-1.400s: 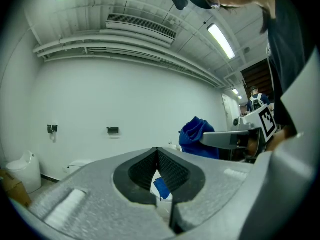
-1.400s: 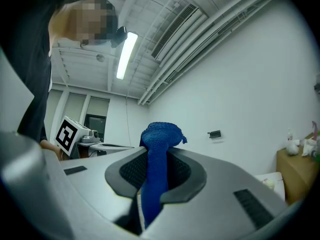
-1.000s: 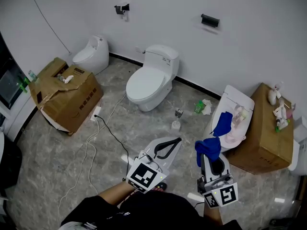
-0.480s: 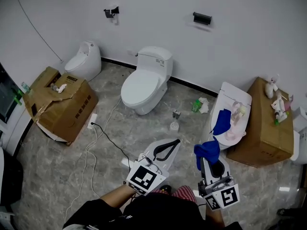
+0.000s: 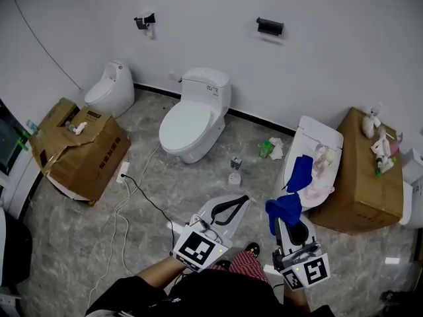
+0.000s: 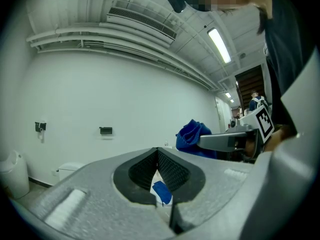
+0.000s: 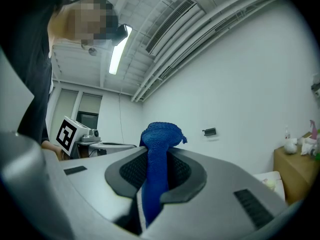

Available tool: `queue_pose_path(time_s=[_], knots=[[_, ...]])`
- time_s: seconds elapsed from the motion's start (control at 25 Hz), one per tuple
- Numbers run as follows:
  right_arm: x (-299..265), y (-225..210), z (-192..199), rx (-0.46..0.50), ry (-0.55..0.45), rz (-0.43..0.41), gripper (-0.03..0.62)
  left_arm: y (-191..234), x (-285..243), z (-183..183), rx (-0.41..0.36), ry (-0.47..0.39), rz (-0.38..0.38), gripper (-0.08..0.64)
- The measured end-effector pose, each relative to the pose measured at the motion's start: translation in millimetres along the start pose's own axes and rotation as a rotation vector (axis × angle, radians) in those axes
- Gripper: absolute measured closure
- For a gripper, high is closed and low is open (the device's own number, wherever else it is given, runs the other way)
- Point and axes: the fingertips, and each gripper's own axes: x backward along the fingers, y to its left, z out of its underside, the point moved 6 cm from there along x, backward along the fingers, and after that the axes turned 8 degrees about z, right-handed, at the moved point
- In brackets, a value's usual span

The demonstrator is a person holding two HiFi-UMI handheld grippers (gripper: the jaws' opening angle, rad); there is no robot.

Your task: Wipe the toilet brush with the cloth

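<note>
Grey marble floor ahead, we approach with the blue cloth pinched in our right claw, left claw closed empty, next needing to reach the toilet brush

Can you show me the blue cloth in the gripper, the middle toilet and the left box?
blue cloth [image 5: 285,207]: head view, its bunched top.
middle toilet [image 5: 185,125]: head view, closed lid.
left box [image 5: 99,156]: head view, printed side.

Blue knitted cloth, bunched, clamped upright between fingers of right gripper
</note>
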Motion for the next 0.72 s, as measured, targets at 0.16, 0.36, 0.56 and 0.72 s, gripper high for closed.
queue_pose_path(time_s=[0.16,0.36,0.56,0.72], knots=[[-12.3,-26.8,-2.8,-0.003,-0.004,-0.02,0.522,6.3,-24.9,-3.9,-0.005,-0.009,-0.022,0.561],[-28.1,-61.2,-2.3,-0.018,-0.007,-0.042,0.522,16.3,-57.0,-4.1,-0.005,0.002,-0.045,0.561],[-40.5,-88.5,-1.5,-0.03,-0.009,-0.072,0.522,22.0,-84.7,-4.8,-0.008,0.008,-0.068,0.561],[-50.1,-109.9,-2.2,-0.039,-0.006,-0.097,0.522,25.7,-103.2,-6.7,-0.024,0.017,-0.088,0.561]])
